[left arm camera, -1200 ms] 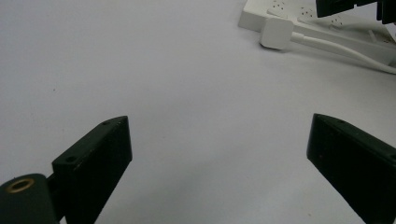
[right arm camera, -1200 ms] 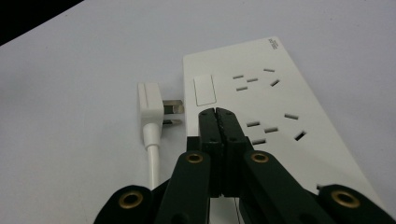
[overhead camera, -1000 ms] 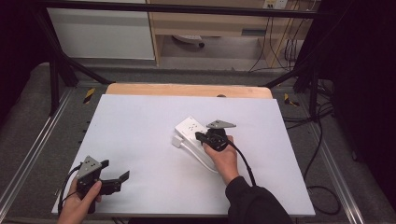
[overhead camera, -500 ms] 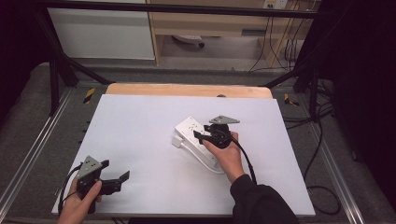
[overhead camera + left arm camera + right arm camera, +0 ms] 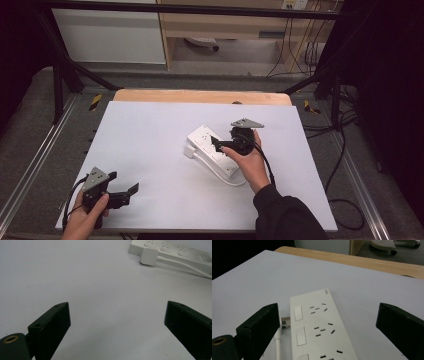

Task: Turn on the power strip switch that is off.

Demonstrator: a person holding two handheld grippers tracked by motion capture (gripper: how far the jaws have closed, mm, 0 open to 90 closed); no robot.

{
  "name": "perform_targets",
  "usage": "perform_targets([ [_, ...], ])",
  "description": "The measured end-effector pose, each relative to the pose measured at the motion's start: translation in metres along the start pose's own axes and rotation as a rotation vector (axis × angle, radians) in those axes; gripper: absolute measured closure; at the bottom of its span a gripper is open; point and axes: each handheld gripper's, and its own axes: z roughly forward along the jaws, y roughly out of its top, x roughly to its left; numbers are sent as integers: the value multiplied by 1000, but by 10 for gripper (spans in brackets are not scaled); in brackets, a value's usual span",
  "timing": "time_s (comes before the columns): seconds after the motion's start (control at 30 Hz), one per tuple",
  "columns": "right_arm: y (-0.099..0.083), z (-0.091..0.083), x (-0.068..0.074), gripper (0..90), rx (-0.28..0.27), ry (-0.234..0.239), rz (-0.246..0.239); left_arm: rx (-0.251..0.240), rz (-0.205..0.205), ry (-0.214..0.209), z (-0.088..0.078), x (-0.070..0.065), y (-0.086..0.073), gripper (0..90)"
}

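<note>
The right gripper (image 5: pixel 216 143) has just been opening its jaws above the strip (image 5: pixel 317 325), holding nothing; next it probably must re-grip the plug (image 5: pixel 149 256).

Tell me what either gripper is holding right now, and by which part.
Nothing is held. The right gripper, jaws just opened, hovers over the white plastic power strip; the left gripper stands open above the white tabletop.
</note>
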Motion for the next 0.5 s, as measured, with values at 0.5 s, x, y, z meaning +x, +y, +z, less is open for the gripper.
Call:
perform_targets([
  [0.5, 11, -28, -18, 41, -54, 7, 11, -1, -9, 3, 0, 0, 0, 65],
])
